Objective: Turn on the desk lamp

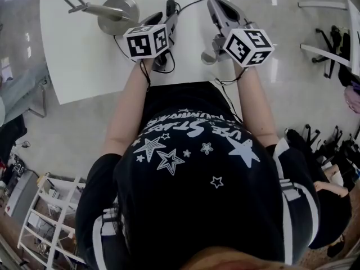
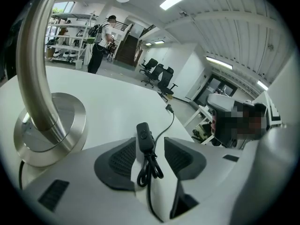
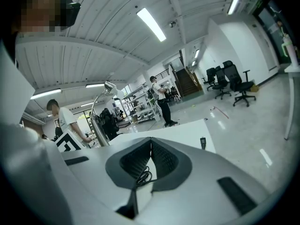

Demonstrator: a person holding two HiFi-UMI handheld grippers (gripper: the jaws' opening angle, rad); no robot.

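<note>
Though unclear overhead, switch (image 2: 144, 136) within claw (image 2: 150, 143).

Middle of the head view: the black shirt (image 1: 191, 167) bears white print among star shapes. The large curved line looks like "STAR" with further letters beside it. The smaller arched line above is too small to read.

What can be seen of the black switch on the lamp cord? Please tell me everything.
The switch is a small, slim black box, plastic by its look, with a round button on top. It lies flat on the white table, in line with a thin black cord that loops at its near end. It sits between the open jaws of the left gripper, close to one pad, not clamped.
</note>
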